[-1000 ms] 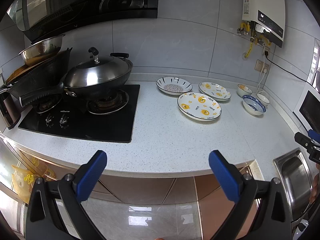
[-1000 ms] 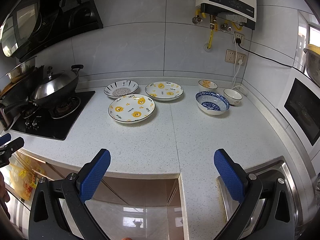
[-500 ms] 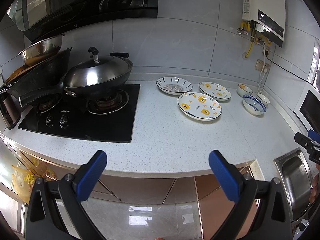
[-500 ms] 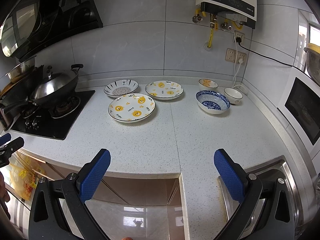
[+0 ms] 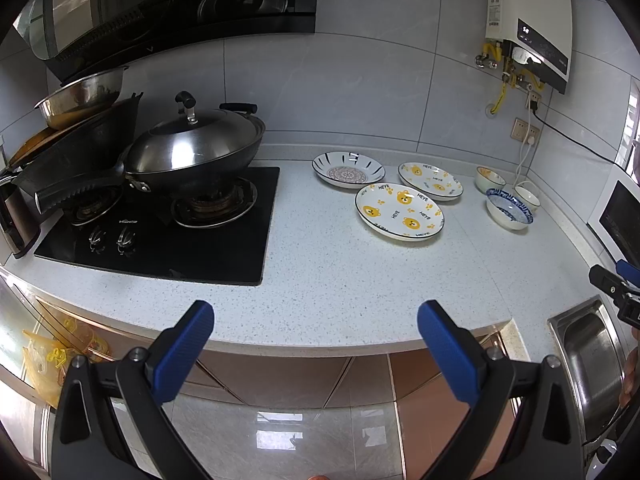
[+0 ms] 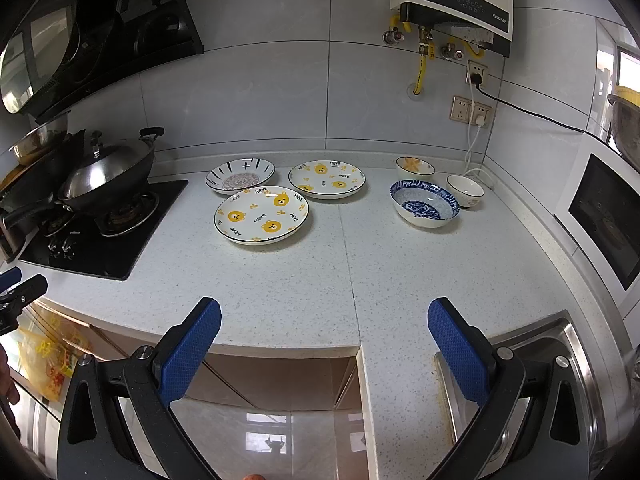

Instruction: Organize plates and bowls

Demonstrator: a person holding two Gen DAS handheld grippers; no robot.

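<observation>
Three plates lie on the speckled counter (image 6: pixel 304 280): a near bear-print plate (image 6: pixel 262 214) (image 5: pixel 399 211), a second bear-print plate (image 6: pixel 327 179) (image 5: pixel 430 181) behind it, and a black-striped plate (image 6: pixel 240 175) (image 5: pixel 348 169) to the left. To their right sit a blue-patterned bowl (image 6: pixel 425 203) (image 5: pixel 509 209), a small flower bowl (image 6: pixel 415 167) (image 5: pixel 489 178) and a small white bowl (image 6: pixel 465 190) (image 5: pixel 527 197). My left gripper (image 5: pixel 314 326) and right gripper (image 6: pixel 323 322) both hang open and empty off the counter's front edge, far from the dishes.
A black hob (image 5: pixel 160 232) with a lidded wok (image 5: pixel 192 152) takes the counter's left. A steel sink (image 6: pixel 532 364) lies at the front right. A microwave (image 6: pixel 600 212) stands against the right wall; a water heater (image 6: pixel 452 4) and sockets with a cable (image 6: pixel 474 148) are behind the bowls.
</observation>
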